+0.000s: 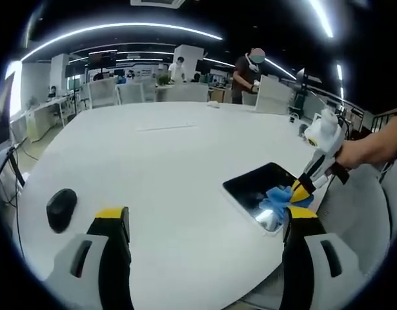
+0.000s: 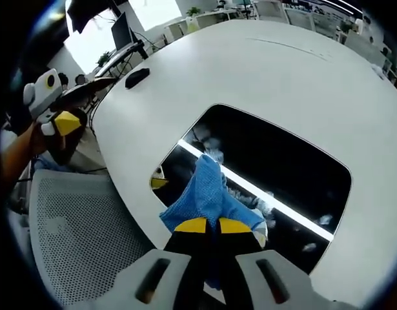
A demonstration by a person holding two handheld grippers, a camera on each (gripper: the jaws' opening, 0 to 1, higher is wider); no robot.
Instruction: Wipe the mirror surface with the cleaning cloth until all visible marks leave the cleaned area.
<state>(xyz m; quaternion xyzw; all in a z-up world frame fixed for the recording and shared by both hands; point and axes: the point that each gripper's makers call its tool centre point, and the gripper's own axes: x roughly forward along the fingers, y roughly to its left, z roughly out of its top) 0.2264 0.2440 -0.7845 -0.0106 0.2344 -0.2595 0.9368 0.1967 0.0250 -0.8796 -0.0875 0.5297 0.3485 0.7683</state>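
Note:
A dark rectangular mirror (image 2: 282, 168) lies flat near the edge of a white round table (image 2: 263, 71); it reflects a ceiling light strip and shows pale smudges. My right gripper (image 2: 206, 226) is shut on a blue cleaning cloth (image 2: 208, 194) that rests on the mirror's near left part. In the left gripper view the mirror (image 1: 256, 184) sits at the table's right edge with the cloth (image 1: 279, 199) on it, and the right gripper (image 1: 303, 188) presses down there, held by a hand. My left gripper (image 1: 208, 223) hovers open over the table with nothing between its yellow-tipped jaws.
A black computer mouse (image 1: 61, 208) lies on the table's left side. A grey mesh chair (image 2: 75, 232) stands right beside the table edge by the mirror. Desks, chairs and standing people (image 1: 246, 74) fill the office behind the table.

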